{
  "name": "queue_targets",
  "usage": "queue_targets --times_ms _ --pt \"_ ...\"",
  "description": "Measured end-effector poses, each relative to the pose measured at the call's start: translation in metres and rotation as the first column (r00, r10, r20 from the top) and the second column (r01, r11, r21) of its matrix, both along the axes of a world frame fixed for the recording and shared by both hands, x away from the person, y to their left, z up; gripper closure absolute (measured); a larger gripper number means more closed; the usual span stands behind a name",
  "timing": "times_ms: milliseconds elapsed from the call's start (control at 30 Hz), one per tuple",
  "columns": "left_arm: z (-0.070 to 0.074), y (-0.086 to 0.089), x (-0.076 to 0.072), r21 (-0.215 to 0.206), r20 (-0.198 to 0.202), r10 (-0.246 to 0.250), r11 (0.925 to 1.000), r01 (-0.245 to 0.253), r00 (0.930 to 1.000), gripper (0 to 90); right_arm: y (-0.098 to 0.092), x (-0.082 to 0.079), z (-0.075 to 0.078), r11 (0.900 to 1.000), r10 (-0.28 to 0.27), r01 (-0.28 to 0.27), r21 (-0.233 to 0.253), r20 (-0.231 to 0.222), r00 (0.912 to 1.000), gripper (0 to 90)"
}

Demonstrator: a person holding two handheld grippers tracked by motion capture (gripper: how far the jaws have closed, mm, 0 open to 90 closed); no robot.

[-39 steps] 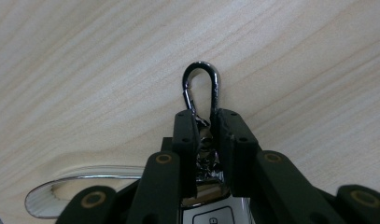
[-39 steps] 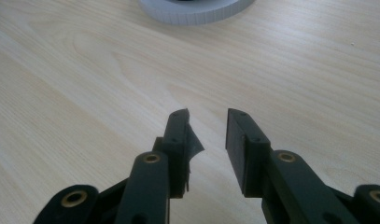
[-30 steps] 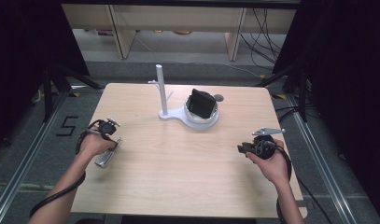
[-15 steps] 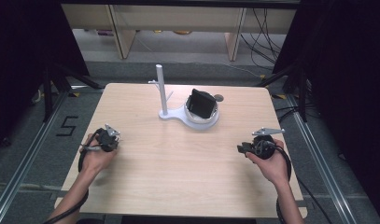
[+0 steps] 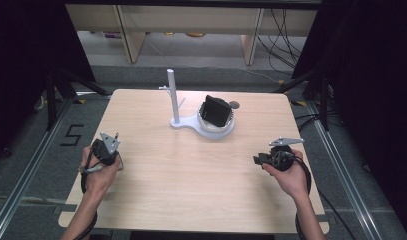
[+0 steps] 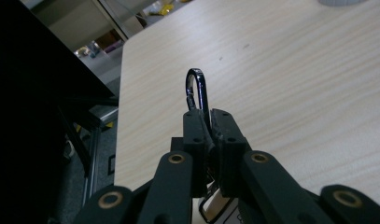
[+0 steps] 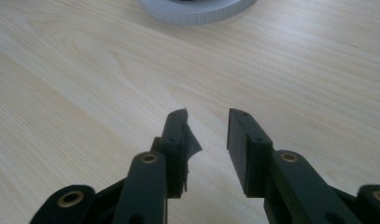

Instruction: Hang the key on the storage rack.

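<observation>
My left gripper is shut on a thin dark metal clip, whose rounded loop sticks up past the fingertips. In the high view that gripper is held above the table's left side, near the front. Over the right side, my right gripper stands open with nothing between its fingers; a scrap of black tape hangs off one pad. From above, the right gripper points toward the table's middle.
A white stand with an upright post sits at the back middle of the wooden table. Its round base holds a black boxy object. A small dark disc lies behind it.
My left hand has drawn back toward the front edge and turned the gripper. The right gripper has stayed where it was.
</observation>
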State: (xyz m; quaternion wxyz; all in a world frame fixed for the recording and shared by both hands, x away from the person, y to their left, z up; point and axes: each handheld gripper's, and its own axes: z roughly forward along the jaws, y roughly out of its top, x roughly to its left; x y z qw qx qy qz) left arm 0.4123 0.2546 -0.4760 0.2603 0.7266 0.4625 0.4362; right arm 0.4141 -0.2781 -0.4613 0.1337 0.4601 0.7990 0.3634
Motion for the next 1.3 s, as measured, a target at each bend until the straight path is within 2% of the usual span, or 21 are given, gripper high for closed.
queue_targets --times_ms 33,67,167,233,267,300,367,467,533,600,633,667,700,733,800,833,867,933,1000,1200,1300 --pt "0.002 0.000 0.000 0.001 0.016 0.000 1.0000 0.000 0.9999 85.0 0.000 0.001 0.000 1.000 0.010 -0.010 0.011 -0.003 0.9999 69.0" --pt "0.003 0.000 0.000 0.005 0.027 -0.003 1.0000 0.003 0.9996 85.1 0.000 -0.001 0.000 1.000 -0.006 0.007 0.017 -0.022 0.9997 69.0" --pt "0.010 -0.002 0.000 -0.008 0.075 0.002 1.0000 -0.002 0.9972 85.1 -0.001 -0.001 0.002 1.000 -0.017 0.017 0.002 -0.012 0.9998 69.0" --pt "0.012 -0.002 0.001 -0.015 0.089 0.004 0.9999 -0.003 0.9960 85.1 -0.001 -0.001 0.001 1.000 -0.017 0.017 0.002 -0.014 0.9998 69.0" --pt "0.014 -0.003 0.001 -0.021 0.107 0.006 0.9998 -0.004 0.9943 85.1 -0.002 0.000 0.000 1.000 -0.002 0.002 0.008 -0.001 1.0000 69.0" --pt "0.016 -0.004 0.000 -0.011 0.110 0.008 0.9999 -0.007 0.9939 85.1 -0.001 -0.001 0.000 1.000 -0.016 0.016 0.013 -0.021 0.9996 69.0" --pt "0.022 -0.008 0.001 -0.028 0.147 -0.001 0.9996 0.005 0.9891 85.1 -0.001 -0.001 0.000 1.000 -0.013 0.013 0.000 -0.005 0.9999 69.0" --pt "0.025 -0.010 0.002 -0.025 0.168 -0.008 0.9996 0.012 0.9857 85.1 -0.001 -0.001 0.000 1.000 -0.013 0.013 -0.002 -0.003 0.9999 69.0" --pt "0.028 -0.012 0.003 -0.028 0.194 -0.014 0.9994 0.020 0.9809 85.1 -0.001 -0.001 -0.001 1.000 -0.013 0.013 0.013 -0.011 0.9999 68.9" --pt "0.032 -0.014 0.002 -0.025 0.215 -0.014 0.9995 0.020 0.9764 85.0 -0.002 0.000 -0.002 1.000 -0.002 0.002 0.009 0.008 1.0000 68.9" --pt "0.034 -0.014 0.002 -0.025 0.222 -0.014 0.9995 0.020 0.9749 85.0 -0.002 -0.001 -0.002 1.000 -0.009 0.009 0.007 -0.001 1.0000 68.9" --pt "0.036 -0.016 0.002 -0.029 0.243 -0.012 0.9994 0.020 0.9699 85.1 -0.003 0.000 -0.003 1.000 0.010 -0.010 0.007 0.017 0.9998 68.9" --pt "0.036 -0.016 0.002 -0.029 0.243 -0.012 0.9994 0.020 0.9699 85.0 -0.003 0.000 -0.003 1.000 0.010 -0.010 0.007 0.017 0.9998 68.9" --pt "0.039 -0.018 0.003 -0.028 0.252 -0.017 0.9993 0.024 0.9677 85.0 -0.002 -0.001 -0.003 1.000 -0.009 0.009 0.004 -0.007 0.9999 68.9" --pt "0.040 -0.019 0.003 -0.022 0.253 -0.020 0.9994 0.027 0.9671 85.0 -0.002 -0.001 -0.002 1.000 -0.009 0.009 -0.003 -0.002 1.0000 68.9" --pt "0.042 -0.022 0.003 -0.023 0.269 -0.025 0.9992 0.033 0.9629 85.0 -0.001 -0.002 -0.002 1.000 -0.018 0.018 0.007 -0.015 0.9997 69.0" --pt "0.042 -0.022 0.003 -0.023 0.269 -0.025 0.9992 0.033 0.9629 85.0 -0.001 -0.002 -0.002 1.000 -0.018 0.018 0.007 -0.015 0.9997 69.0" --pt "0.044 -0.026 0.005 -0.021 0.286 -0.030 0.9990 0.038 0.9578 85.0 -0.002 -0.001 -0.002 1.000 -0.008 0.008 -0.003 -0.002 1.0000 68.9" --pt "0.046 -0.027 0.006 -0.021 0.286 -0.033 0.9989 0.041 0.9576 85.0 -0.002 0.000 -0.004 1.000 0.000 0.000 0.006 0.017 0.9999 68.9" --pt "0.050 -0.034 0.009 -0.020 0.306 -0.043 0.9985 0.051 0.9511 85.0 -0.003 -0.001 -0.003 1.000 -0.006 0.006 -0.007 0.008 1.0000 68.9" --pt "0.054 -0.039 0.010 -0.016 0.317 -0.048 0.9983 0.056 0.9471 85.0 -0.002 -0.001 -0.002 1.000 -0.015 0.015 0.009 -0.003 0.9999 68.9"
